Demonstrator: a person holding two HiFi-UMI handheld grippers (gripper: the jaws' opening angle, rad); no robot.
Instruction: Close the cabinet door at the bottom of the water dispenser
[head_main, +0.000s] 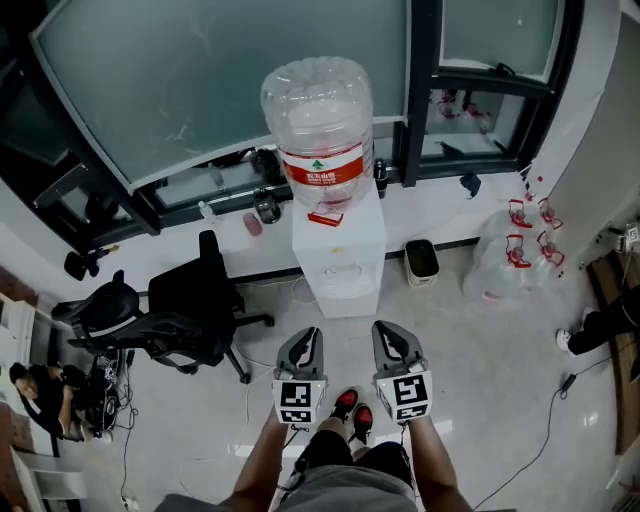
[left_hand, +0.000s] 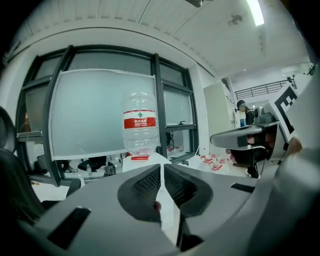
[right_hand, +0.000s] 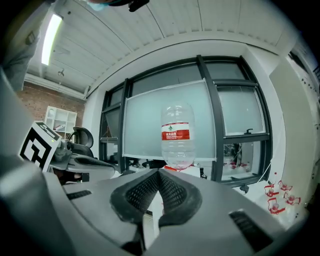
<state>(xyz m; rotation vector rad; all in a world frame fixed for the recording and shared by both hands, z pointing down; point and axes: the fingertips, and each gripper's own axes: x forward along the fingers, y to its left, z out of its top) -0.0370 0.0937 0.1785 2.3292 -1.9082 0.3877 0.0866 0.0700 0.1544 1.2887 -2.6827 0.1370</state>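
Squarely at 12 o'clock from the person stands the white floor-standing water dispenser (head_main: 340, 255), topped by a clear plastic bottle with a red label (head_main: 318, 110). Its lower front (head_main: 340, 298) is too foreshortened in the head view to tell how the cabinet door sits. Both tongs are clenched on nothing, the left gripper (head_main: 311, 333) and right gripper (head_main: 385, 329) hanging side by side near the dispenser, not touching it. A black office chair (head_main: 190, 310) sits at its 9 o'clock, a small black bin (head_main: 422, 262) at 3 o'clock.
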